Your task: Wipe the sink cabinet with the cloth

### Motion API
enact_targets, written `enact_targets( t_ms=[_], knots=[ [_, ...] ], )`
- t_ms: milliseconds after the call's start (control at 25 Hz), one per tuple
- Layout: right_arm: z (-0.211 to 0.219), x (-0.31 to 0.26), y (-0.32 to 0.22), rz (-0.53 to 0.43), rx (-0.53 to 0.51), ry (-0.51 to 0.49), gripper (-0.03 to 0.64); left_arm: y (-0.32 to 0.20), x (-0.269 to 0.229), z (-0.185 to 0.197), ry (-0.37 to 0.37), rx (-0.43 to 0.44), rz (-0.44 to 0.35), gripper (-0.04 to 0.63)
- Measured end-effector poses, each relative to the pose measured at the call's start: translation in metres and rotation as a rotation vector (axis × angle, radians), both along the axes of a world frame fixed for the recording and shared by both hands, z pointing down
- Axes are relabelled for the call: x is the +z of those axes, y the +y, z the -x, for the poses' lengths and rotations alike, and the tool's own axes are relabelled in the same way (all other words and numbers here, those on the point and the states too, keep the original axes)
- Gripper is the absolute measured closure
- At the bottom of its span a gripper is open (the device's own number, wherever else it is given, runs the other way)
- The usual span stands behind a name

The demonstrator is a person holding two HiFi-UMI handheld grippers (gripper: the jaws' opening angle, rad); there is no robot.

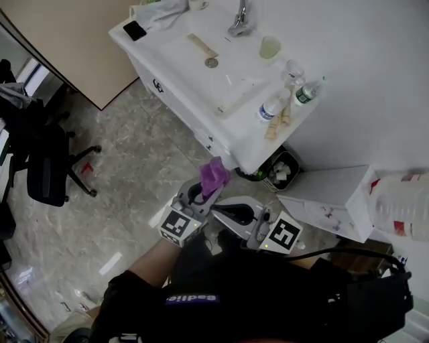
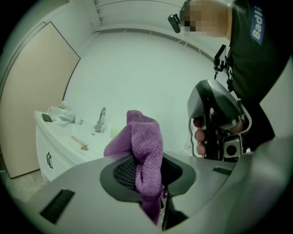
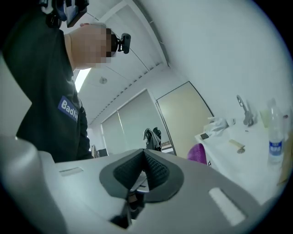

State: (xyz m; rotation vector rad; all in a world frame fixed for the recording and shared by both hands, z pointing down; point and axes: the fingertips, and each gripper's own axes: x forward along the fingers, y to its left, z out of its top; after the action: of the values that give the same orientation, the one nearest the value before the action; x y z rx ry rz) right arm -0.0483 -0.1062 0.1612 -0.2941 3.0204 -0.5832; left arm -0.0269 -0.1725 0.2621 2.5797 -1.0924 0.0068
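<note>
The purple cloth sticks up from my left gripper, which is shut on it below the front of the white sink cabinet. In the left gripper view the cloth bunches between the jaws of the left gripper, with the cabinet and faucet beyond at the left. My right gripper sits just right of the left one, shut and holding nothing. In the right gripper view the right gripper has its pads together; the cloth and the cabinet lie to the right.
On the countertop are a phone, a white rag, a cup and two bottles. A waste bin and a white box stand right of the cabinet. An office chair is at the left.
</note>
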Motion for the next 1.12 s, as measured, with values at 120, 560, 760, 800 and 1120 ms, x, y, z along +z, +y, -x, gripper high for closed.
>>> enact_targets(
  t_ms=[120,560,760,800,1120],
  knots=[
    [-0.014,-0.052,0.013,-0.043,-0.011,-0.024,0.621,0.019,-0.046,-0.002,-0.028,-0.019,-0.002,0.511],
    [-0.088,-0.148,0.075,-0.153,-0.021,-0.117,0.62,0.1,-0.178,-0.046,0.074,-0.095,-0.086,0.511],
    [-0.088,-0.165,0.124,-0.203,0.031,-0.105,0.621,0.145,-0.197,-0.042,0.034,-0.046,-0.055,0.511],
    [-0.087,-0.167,0.135,-0.216,0.047,-0.099,0.621,0.157,-0.202,-0.04,0.04,-0.032,-0.07,0.511],
    [-0.06,-0.161,0.226,-0.208,0.227,-0.057,0.621,0.267,-0.218,0.001,0.053,0.07,-0.132,0.511]
  ],
)
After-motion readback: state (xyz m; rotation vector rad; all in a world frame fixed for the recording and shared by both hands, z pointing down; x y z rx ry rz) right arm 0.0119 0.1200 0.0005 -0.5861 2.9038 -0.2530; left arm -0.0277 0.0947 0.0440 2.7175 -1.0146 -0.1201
